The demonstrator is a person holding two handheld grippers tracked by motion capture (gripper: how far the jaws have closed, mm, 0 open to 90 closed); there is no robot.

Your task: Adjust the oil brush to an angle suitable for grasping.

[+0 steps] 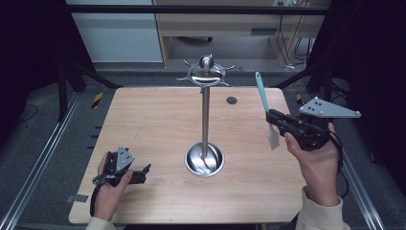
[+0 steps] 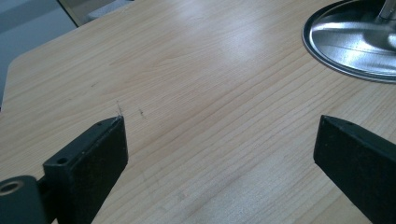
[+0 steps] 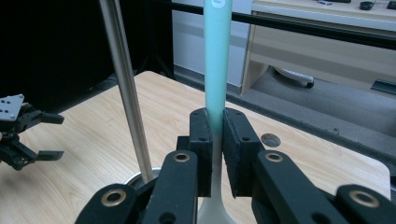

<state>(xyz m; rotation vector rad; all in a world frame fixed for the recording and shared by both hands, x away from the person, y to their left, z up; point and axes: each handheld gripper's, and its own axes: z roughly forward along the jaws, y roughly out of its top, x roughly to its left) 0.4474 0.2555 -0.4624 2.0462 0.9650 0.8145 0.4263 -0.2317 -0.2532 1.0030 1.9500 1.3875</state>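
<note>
1. The bench (image 1: 158, 124) is a pale wood top. It carries a tall steel stand (image 1: 205, 115), whose round dished base (image 1: 204, 159) sits near the middle. A thin pole rises from the base to a ring of hooks (image 1: 206, 72) under a ball finial.

2. The right gripper (image 1: 276, 120) is held up off the bench at the right, apart from the stand. It is clenched on a spatula (image 1: 266, 108). The teal handle points up and away, and the pale translucent blade (image 1: 273, 136) hangs below the jaws.

3. The left gripper (image 1: 142, 172) rests low near the front left corner. Its jaws are spread and hold nothing.

4. Step in hand, as I judge it: the spatula is lifted and being carried toward the stand, to be hung on a hook.

5. The next move calls for raising the handle end to hook height. The hole at the handle's tip, if that mark is a hole, must then line up with one prong. The grip sits low on the handle, so the top may swing.

6. The right gripper view shows the jaws pinching the spatula (image 3: 217, 70) where teal fades to clear, and the pole (image 3: 126, 88) just to its left. The high view does not resolve these.

7. The left gripper view shows the gap between its jaws over bare wood and the base rim (image 2: 327, 60) ahead.

8. The high view alone shows the hooks.
</note>
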